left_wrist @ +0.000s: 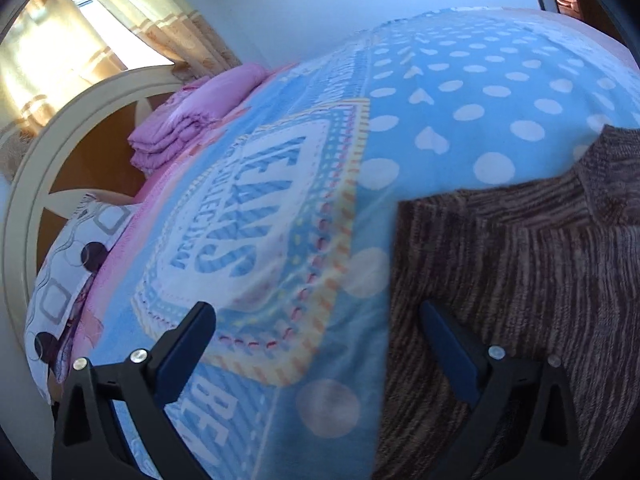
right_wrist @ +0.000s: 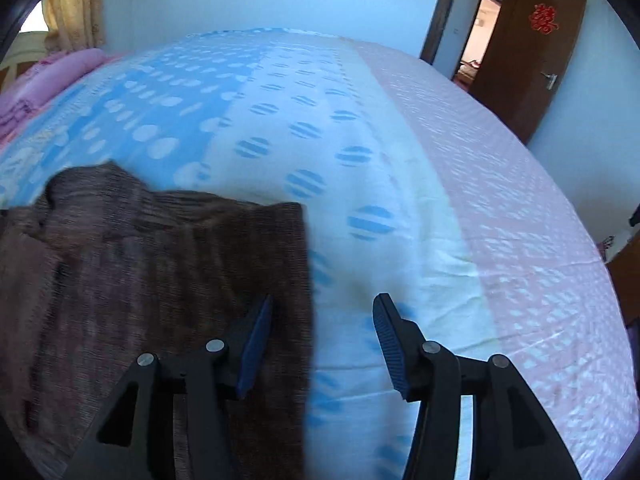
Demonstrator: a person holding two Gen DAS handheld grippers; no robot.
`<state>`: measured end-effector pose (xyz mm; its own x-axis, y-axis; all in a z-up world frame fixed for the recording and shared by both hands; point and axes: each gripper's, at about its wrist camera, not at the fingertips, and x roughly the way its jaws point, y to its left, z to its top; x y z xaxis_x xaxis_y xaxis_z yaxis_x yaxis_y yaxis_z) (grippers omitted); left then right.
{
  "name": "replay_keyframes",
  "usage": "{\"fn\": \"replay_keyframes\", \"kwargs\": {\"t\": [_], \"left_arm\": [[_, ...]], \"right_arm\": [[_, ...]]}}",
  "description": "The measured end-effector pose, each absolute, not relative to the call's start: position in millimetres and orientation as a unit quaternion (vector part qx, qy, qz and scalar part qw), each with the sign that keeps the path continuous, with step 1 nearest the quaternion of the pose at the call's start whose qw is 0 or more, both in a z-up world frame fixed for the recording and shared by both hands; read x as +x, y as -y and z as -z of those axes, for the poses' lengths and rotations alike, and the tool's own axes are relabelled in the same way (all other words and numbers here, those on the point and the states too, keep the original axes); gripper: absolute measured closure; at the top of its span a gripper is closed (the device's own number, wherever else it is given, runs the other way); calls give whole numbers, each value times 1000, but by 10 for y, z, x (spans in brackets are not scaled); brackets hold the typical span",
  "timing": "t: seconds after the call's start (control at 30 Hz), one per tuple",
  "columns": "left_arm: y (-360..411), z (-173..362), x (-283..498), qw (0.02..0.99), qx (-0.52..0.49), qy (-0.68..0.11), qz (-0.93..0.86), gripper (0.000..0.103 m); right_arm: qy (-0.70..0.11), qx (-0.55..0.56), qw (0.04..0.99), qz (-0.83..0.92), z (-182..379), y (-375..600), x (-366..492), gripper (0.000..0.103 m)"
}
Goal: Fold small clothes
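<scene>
One brown striped knit garment [left_wrist: 520,280] lies flat on the bed, on a blue polka-dot blanket [left_wrist: 460,92]. A fold or collar bunches at its far end; its side edges run straight. In the left wrist view it fills the lower right; in the right wrist view the garment [right_wrist: 160,272] fills the lower left.

Left tongs [left_wrist: 316,344]: jaws wide apart, empty; one finger over the garment, the other over the blanket. Right tongs [right_wrist: 322,344]: jaws apart, empty, straddling the garment's right edge.

One pile of folded pink bedding [left_wrist: 192,116] sits by the cream headboard [left_wrist: 24,184]. One patterned pillow [left_wrist: 68,280] beside it. Pink sheet [right_wrist: 520,220] covers the bed's far side. One brown door [right_wrist: 532,52], ajar. Curtains [left_wrist: 132,12] at the window.
</scene>
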<state>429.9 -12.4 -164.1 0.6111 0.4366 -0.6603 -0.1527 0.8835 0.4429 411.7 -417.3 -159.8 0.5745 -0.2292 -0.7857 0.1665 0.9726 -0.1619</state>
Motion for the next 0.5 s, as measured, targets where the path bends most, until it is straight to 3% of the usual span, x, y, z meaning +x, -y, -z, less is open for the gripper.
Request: {"fn": "replay_keyframes", "kwargs": {"t": [0.23, 0.5], "left_arm": [[-34, 1625, 4217, 876, 165, -401, -211, 0], [-243, 1545, 4146, 881, 128, -407, -207, 0]], "right_arm": [[-444, 5, 889, 110, 1627, 4352, 4026, 42], [-426, 26, 896, 120, 1550, 4395, 3798, 42]]}}
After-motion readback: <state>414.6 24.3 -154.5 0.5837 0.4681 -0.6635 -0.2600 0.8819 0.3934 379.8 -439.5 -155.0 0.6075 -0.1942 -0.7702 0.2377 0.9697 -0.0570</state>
